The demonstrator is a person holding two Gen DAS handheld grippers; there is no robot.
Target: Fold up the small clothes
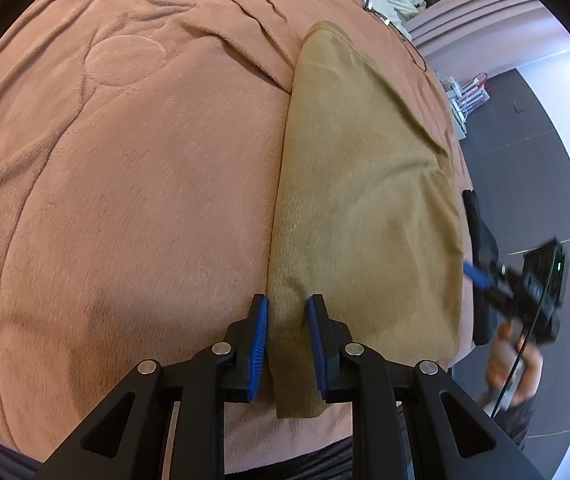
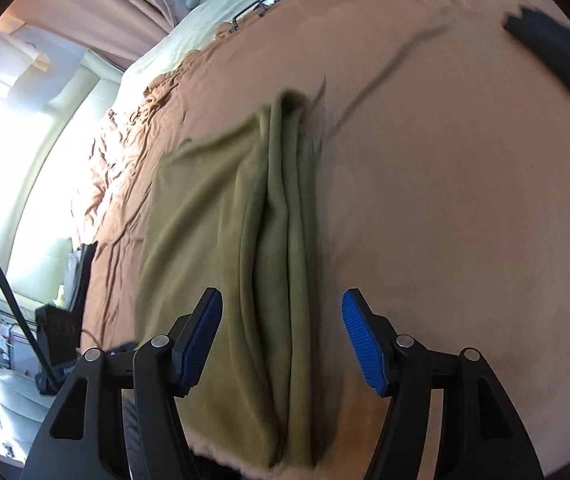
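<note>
The pink-brown blanket [image 1: 125,200] covers the whole bed and is the work surface; it has wrinkles at the far side but is flat near the grippers.

On it lies the olive garment [image 1: 365,200], the task's thing, at the near right part of the bed, close to the bed edge. It is already folded at least once: in the left wrist view it is a long neat rectangle w/ one layer lying over another, and in the right wrist view several layers are stacked along its right edge [image 2: 293,240]. So I judge the fold is approx. half done or more; prob. one more fold across the length is left, then putting it aside.

The left gripper [image 1: 287,344] has its pads narrow, pinching the near left corner of the garment between them.

The right gripper [image 2: 281,340] has its fingers spread wide, w/ the stacked edge between them but not touched, so it holds nothing. In the left view it is blurred, beside the garment's right edge.
</note>
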